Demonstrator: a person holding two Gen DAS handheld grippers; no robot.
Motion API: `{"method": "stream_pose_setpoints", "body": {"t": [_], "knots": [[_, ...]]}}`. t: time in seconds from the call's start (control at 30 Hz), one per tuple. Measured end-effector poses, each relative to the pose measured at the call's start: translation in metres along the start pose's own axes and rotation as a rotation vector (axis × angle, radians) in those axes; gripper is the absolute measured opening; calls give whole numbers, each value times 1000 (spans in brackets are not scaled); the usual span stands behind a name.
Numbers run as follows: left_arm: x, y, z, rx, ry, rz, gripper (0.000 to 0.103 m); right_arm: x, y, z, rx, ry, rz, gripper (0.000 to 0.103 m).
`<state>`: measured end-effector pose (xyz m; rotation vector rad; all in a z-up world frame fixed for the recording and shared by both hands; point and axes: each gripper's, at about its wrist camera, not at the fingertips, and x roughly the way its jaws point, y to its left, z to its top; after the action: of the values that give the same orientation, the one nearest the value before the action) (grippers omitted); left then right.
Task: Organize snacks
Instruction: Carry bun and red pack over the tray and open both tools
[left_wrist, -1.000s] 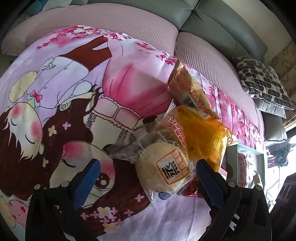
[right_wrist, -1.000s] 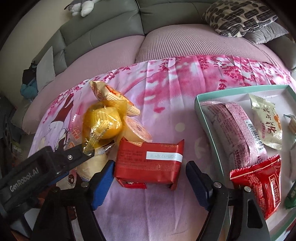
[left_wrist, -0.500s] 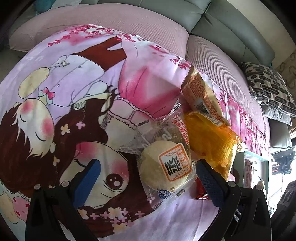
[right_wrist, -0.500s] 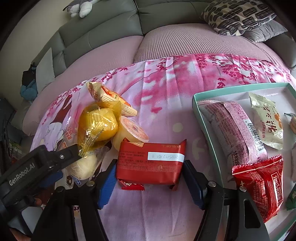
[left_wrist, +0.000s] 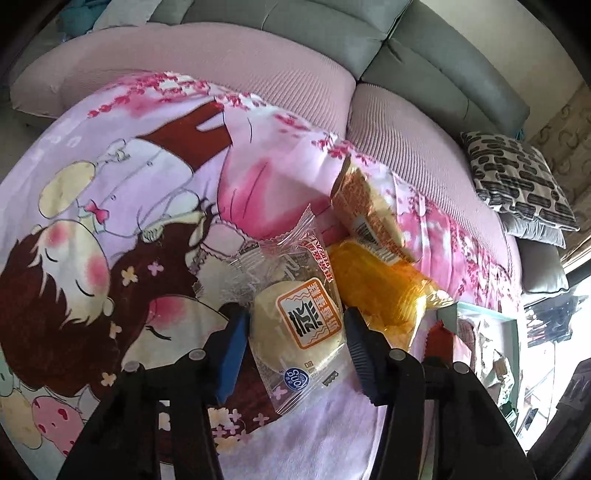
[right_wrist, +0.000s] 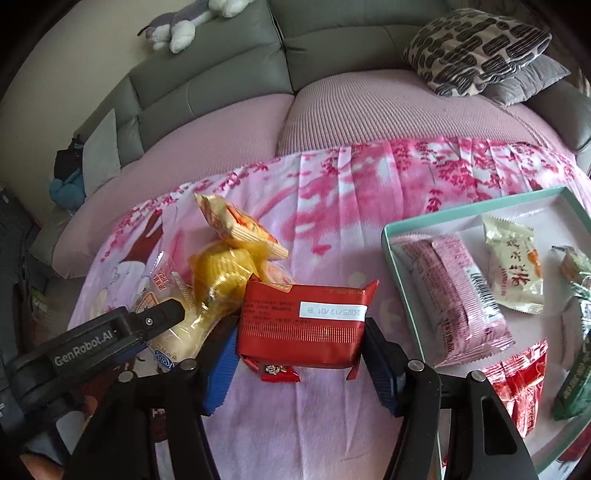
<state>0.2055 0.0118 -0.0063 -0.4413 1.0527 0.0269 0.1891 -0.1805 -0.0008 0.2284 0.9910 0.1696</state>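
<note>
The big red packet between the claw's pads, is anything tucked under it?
Yes. A smaller red wrapper pokes out beneath the red packet, near its front left corner, lying on the pink cloth. How far it reaches underneath is covered, as is anything else there.

My left gripper is matte black plastic with two ribbed blue pads and round silver screws at the pivots. My right gripper has the same black arms, blue pads and silver screws. White "GenRobot.AI" lettering runs along the left gripper's black body.
</note>
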Motion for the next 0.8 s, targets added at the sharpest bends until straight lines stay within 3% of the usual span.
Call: {"method": "stream_pose_setpoints", "body": {"t": [0.5, 0.8], "knots": [[-42, -27, 6, 56, -115, -41, 54, -39, -9, 10, 3, -86, -2, 66], [-51, -87, -10, 191, -135, -115, 54, -78, -81, 17, 132, -171, -121, 66]]}}
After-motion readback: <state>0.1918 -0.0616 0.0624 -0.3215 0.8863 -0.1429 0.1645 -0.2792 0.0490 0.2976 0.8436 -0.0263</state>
